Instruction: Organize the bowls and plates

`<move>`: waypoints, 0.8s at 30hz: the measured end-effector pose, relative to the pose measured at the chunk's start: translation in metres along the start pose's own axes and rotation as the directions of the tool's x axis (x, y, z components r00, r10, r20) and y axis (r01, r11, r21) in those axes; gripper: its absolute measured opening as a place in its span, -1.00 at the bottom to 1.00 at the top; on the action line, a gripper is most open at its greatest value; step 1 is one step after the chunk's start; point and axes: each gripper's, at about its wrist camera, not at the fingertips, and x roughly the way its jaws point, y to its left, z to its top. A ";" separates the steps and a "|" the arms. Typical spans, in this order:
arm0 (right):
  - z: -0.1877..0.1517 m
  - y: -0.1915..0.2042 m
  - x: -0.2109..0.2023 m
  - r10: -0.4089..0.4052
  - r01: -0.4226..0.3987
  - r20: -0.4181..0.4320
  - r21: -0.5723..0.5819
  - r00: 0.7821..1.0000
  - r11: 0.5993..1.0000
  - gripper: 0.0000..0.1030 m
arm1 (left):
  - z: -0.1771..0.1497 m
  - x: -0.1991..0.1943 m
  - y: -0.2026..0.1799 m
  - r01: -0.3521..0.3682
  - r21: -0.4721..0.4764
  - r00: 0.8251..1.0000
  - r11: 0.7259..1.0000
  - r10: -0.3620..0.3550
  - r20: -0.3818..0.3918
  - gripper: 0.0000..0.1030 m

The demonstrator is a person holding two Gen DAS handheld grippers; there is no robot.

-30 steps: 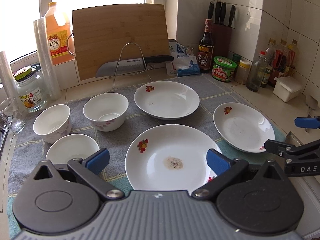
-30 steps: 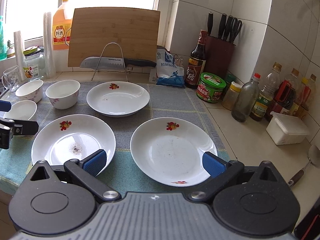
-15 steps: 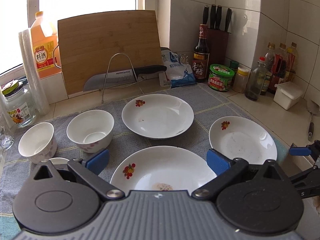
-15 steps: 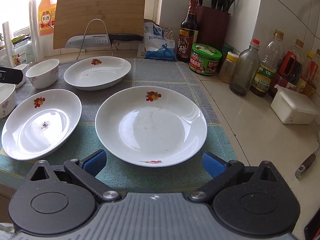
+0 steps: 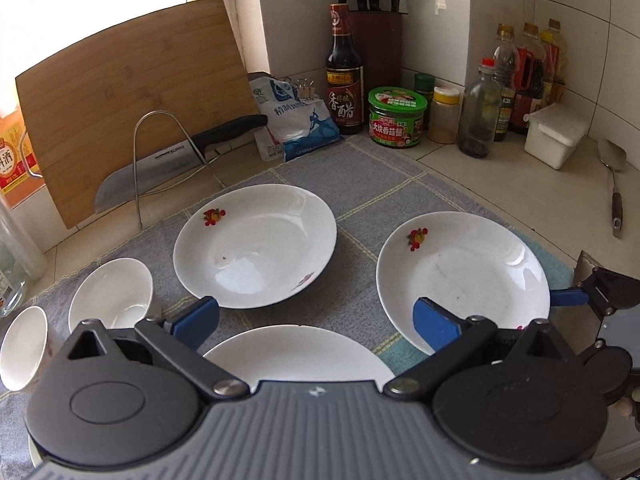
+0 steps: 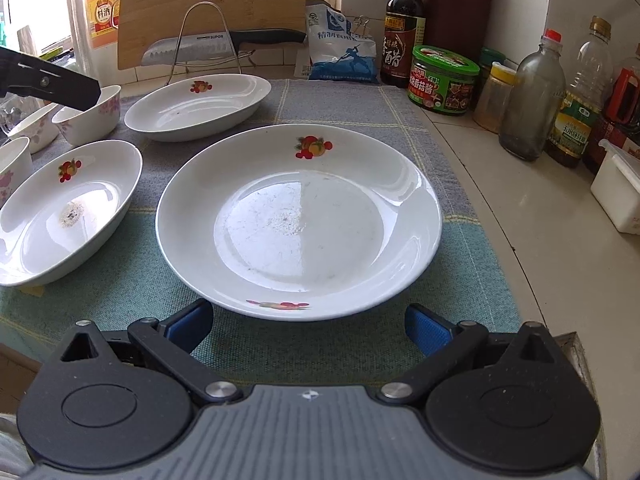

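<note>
Three white plates with fruit prints lie on a grey-green cloth. The right plate (image 6: 300, 216) (image 5: 464, 276) is just ahead of my right gripper (image 6: 308, 326), which is open and empty with its jaws either side of the plate's near rim. The near-left plate (image 6: 64, 212) (image 5: 296, 352) lies under my left gripper (image 5: 316, 322), which is open and empty above it. The far plate (image 5: 256, 244) (image 6: 196, 100) sits behind. White bowls (image 5: 110, 294) stand at the left.
A cutting board (image 5: 132, 96) and a knife on a wire rack (image 5: 172, 156) stand at the back. A salt bag (image 5: 296, 120), bottles and jars (image 5: 396, 116) line the back right. A white box (image 5: 556, 134) and a spatula (image 5: 612, 184) lie on the right counter.
Both grippers have moved forward and lower toward the plates. The right plate now fills the right wrist view. The left gripper has turned to the right.
</note>
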 end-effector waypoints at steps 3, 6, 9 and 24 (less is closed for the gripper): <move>-0.002 0.001 0.005 0.018 -0.018 0.004 -0.042 1.000 0.999 1.00 | 0.010 0.010 -0.007 0.028 0.040 1.000 0.999 -0.027 -0.010 0.99; -0.003 -0.004 0.006 0.036 -0.035 0.023 -0.050 0.999 0.998 1.00 | 0.020 0.021 -0.013 0.053 0.069 0.998 0.996 -0.052 -0.028 0.99; -0.007 -0.007 0.006 0.057 -0.053 0.062 -0.070 0.996 0.996 1.00 | 0.032 0.033 -0.019 0.105 0.097 0.994 0.990 -0.100 -0.047 0.99; -0.021 -0.016 0.008 0.109 -0.089 0.195 -0.108 0.975 0.990 1.00 | 0.072 0.112 -0.059 0.291 0.221 0.946 0.931 -0.246 -0.212 0.91</move>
